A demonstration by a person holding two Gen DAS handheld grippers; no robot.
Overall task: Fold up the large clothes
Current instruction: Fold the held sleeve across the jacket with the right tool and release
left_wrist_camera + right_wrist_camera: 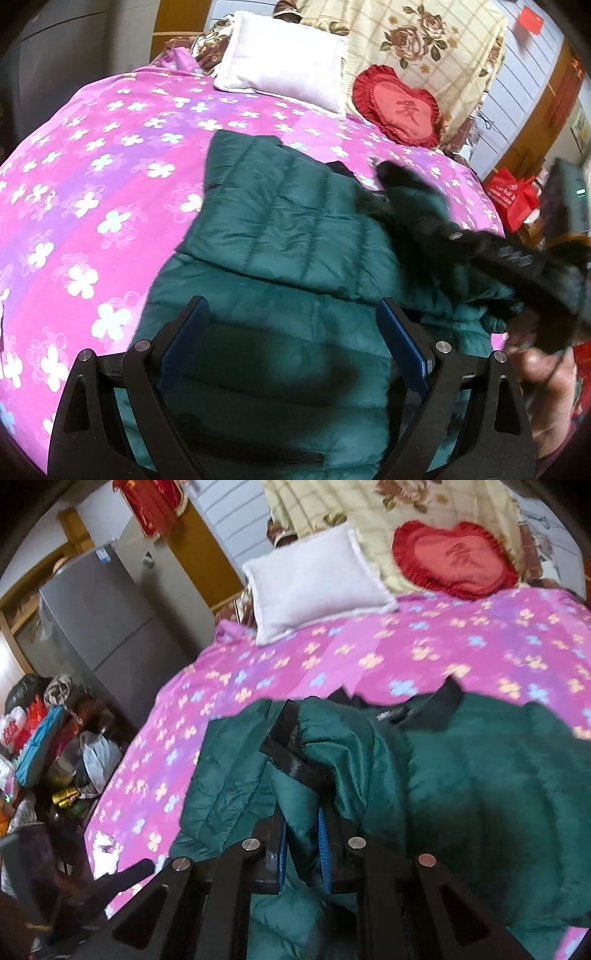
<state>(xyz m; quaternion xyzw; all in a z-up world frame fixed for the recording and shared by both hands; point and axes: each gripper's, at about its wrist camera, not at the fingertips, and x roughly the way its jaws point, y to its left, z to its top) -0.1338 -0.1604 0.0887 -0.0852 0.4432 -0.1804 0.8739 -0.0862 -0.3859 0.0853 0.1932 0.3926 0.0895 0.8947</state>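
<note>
on the bed with the pink flowered bedspread (92, 177) lies one dark green puffer jacket (280, 229), spread near the foot end, one side already laid over the body. right gripper (301, 812) is clamped tight on a bunch of jacket fabric with a black-trimmed cuff or edge sticking out past the tips, looks like a sleeve mid-carry across the body, can't be sure which part. left gripper (291, 328) hangs above the lower jacket with jaws spread wide, nothing between them, not touching cloth as far as i can tell. to do this fold well: i'd carry the held part fully across so its edge lines up with the side already folded, keep it low so padding doesn't balloon, use the free gripper to pin the body flat, let go only once it lies flat. counts: one jacket, two grippers, one white pillow (284, 62), one red heart cushion (399, 107), one hand (546, 387) at frame edge.
</note>
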